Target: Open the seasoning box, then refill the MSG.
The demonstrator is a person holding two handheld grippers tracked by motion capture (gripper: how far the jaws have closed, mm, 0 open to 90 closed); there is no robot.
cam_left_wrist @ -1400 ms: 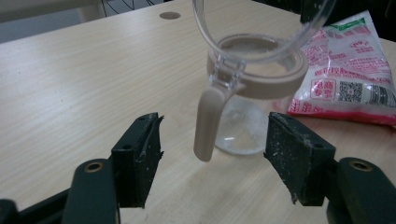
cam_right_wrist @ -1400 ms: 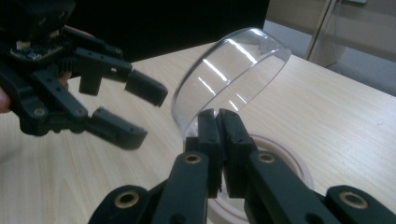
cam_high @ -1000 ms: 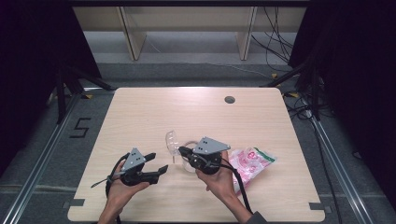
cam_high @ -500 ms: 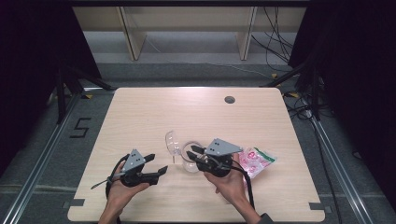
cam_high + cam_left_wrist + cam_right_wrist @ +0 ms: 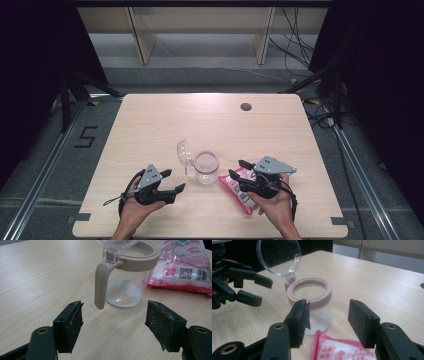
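Pink-and-white plastic bag (image 5: 240, 191) of white granules lies flat on the pale wooden bench (image 5: 210, 120), near its front edge and just right of a clear glass jar (image 5: 206, 167) with a beige rim. Red Chinese characters, too small to read, cover the bag's face; the left gripper view also shows a QR code and a barcode on it (image 5: 186, 267), with a scrap of green at its top edge. The jar's clear domed lid (image 5: 278, 257) stands flipped open on its hinge, a beige handle (image 5: 101, 285) hangs down one side, and a little white powder lies in the bottom. The right gripper (image 5: 241, 174) hovers over the bag's near end; its jaws have just been opening and stand half apart with nothing between them. The left gripper (image 5: 175, 183), left of the jar, points toward it with jaws spread wide and empty. On the floor left of the bench a black "5" (image 5: 86, 136) is marked.
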